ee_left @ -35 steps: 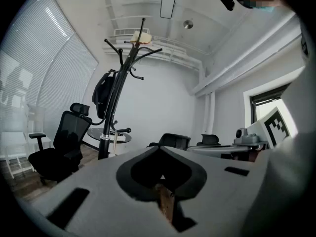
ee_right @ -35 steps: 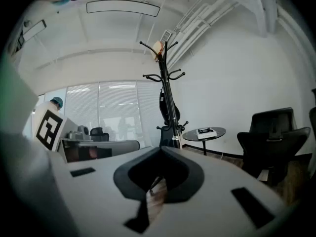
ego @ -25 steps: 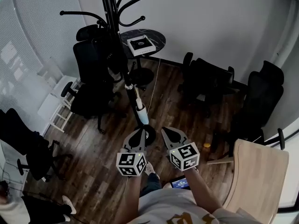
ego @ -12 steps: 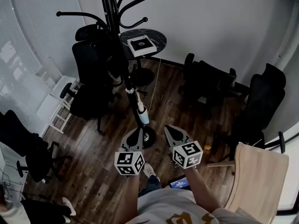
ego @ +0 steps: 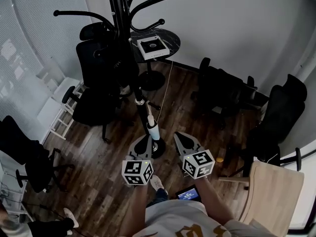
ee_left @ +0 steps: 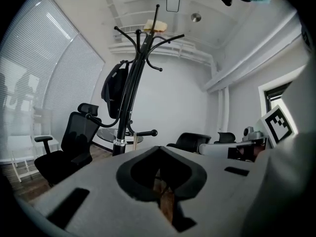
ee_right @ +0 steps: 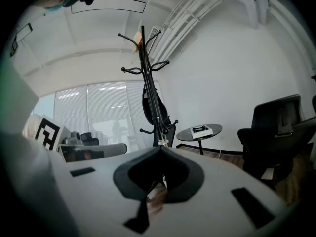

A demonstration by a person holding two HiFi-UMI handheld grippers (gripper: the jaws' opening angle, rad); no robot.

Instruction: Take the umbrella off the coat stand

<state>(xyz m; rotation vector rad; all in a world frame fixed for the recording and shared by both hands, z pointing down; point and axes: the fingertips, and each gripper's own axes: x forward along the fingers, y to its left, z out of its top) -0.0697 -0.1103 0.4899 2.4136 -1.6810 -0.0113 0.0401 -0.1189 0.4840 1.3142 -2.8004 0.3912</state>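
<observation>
The black coat stand [ego: 117, 14] rises at the top left of the head view, its round base [ego: 157, 149] just ahead of my grippers. A dark folded umbrella [ee_left: 115, 89] hangs from an upper hook along the pole, also seen as the umbrella [ee_right: 149, 104] in the right gripper view. Low on the pole is a white and light-blue piece [ego: 152, 129]. My left gripper [ego: 146, 140] and right gripper [ego: 178, 136] are held side by side near the base. Both are shut with nothing between the jaws. The left gripper [ee_left: 158, 147] and right gripper [ee_right: 160, 148] point toward the stand.
Black office chairs [ego: 96, 83] crowd the stand's left side, and more chairs [ego: 224, 90] stand at the right. A round dark table [ego: 170, 36] behind the stand carries a white box [ego: 152, 47]. A light wooden board [ego: 274, 196] is at the lower right.
The head view has tilted up a little, so the stand's hooks show more fully. Both grippers stay shut at about the same place in front of the base.
</observation>
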